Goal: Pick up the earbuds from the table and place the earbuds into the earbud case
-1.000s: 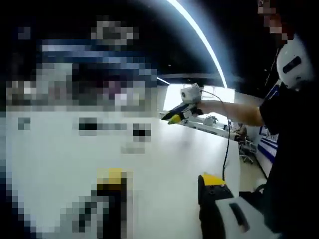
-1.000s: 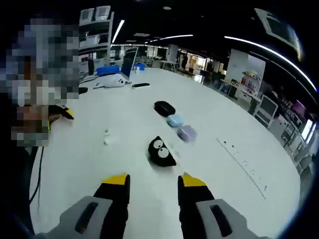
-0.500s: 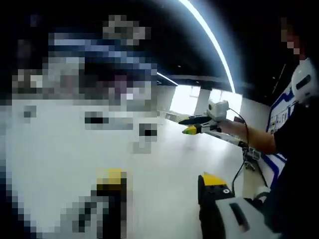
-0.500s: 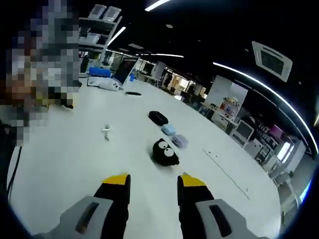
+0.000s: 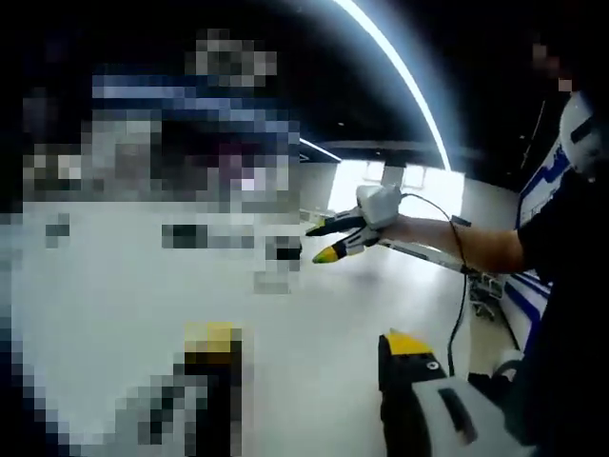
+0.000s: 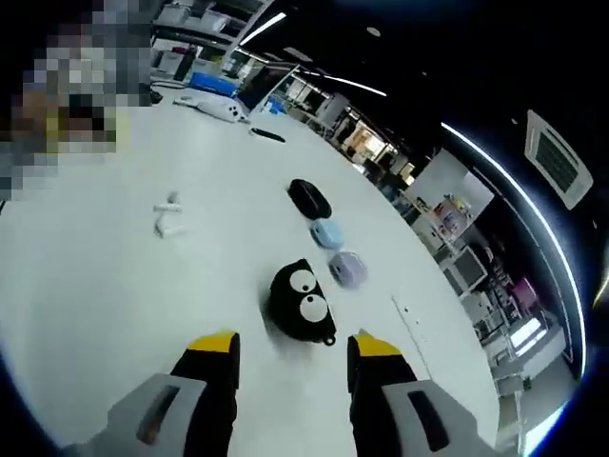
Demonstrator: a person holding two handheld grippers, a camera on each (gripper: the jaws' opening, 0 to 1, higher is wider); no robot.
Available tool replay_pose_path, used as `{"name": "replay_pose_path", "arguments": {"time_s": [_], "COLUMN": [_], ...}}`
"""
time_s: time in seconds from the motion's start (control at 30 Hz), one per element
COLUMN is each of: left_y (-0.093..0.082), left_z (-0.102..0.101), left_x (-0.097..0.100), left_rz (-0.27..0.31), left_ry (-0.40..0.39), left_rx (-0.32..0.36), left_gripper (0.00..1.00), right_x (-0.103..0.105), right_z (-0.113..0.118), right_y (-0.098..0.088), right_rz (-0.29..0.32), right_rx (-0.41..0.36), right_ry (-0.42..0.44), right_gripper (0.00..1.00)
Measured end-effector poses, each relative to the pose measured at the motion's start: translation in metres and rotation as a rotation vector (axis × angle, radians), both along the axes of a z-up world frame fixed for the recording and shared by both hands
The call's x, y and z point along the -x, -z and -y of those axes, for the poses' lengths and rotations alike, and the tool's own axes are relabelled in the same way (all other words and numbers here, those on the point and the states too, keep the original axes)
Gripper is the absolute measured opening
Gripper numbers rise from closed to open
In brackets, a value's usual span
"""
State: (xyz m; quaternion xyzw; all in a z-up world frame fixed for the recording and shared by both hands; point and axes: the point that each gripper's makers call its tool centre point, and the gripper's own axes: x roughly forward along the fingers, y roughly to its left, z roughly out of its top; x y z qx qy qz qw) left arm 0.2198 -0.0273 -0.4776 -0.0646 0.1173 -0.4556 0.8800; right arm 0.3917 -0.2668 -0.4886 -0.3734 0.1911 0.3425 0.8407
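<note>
Two white earbuds (image 6: pixel 168 214) lie on the white table (image 6: pixel 86 286), left of and beyond my right gripper (image 6: pixel 293 347). A black earbud case with googly eyes (image 6: pixel 302 303) sits just ahead of that gripper's yellow-tipped jaws, which stand open with nothing between them. In the left gripper view, my left gripper (image 5: pixel 309 347) hovers open over the bare table (image 5: pixel 143 295). There the right gripper (image 5: pixel 320 244) reaches in from the right, held by a person's hand, its jaws apart.
Beyond the googly-eyed case lie a lilac case (image 6: pixel 348 268), a light blue case (image 6: pixel 329 232) and a black case (image 6: pixel 308 198) in a row. A white object (image 6: pixel 211 107) and a thin black item (image 6: pixel 267 135) sit at the far end. The person's arm (image 5: pixel 476 249) crosses the right side.
The right gripper has dropped closer to the googly-eyed case, which now looms larger just ahead of its jaws. In the left gripper view, the right gripper has shifted left and lower.
</note>
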Motion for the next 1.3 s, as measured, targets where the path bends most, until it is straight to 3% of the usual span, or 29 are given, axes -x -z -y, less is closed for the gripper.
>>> {"name": "replay_pose_path", "arguments": {"time_s": [0.27, 0.43, 0.83, 0.93, 0.97, 1.0, 1.3], "left_y": [-0.012, -0.018, -0.017, -0.015, -0.015, -0.014, -0.015], "left_z": [-0.005, -0.003, 0.002, -0.001, -0.002, -0.003, -0.007], "left_x": [0.001, 0.009, 0.034, 0.035, 0.036, 0.036, 0.036], "left_rz": [0.020, 0.035, 0.037, 0.031, 0.029, 0.028, 0.025], "left_ry": [-0.013, -0.010, 0.031, 0.027, 0.024, 0.022, 0.013], "left_rx": [0.016, 0.021, 0.021, 0.022, 0.022, 0.022, 0.034], "left_gripper": [0.59, 0.59, 0.59, 0.58, 0.58, 0.58, 0.58], "right_x": [-0.020, -0.018, -0.021, -0.022, -0.024, -0.022, -0.025], "right_z": [-0.008, -0.014, -0.019, -0.017, -0.012, -0.015, -0.013], "right_y": [0.011, 0.010, 0.017, 0.018, 0.019, 0.020, 0.019], "right_rz": [-0.047, -0.060, -0.193, -0.199, -0.183, -0.190, -0.149], "right_rx": [0.053, 0.079, 0.122, 0.139, 0.190, 0.164, 0.197], "right_ry": [-0.031, -0.047, -0.089, -0.091, -0.096, -0.096, -0.112], "right_gripper": [0.44, 0.44, 0.35, 0.30, 0.28, 0.28, 0.27]}}
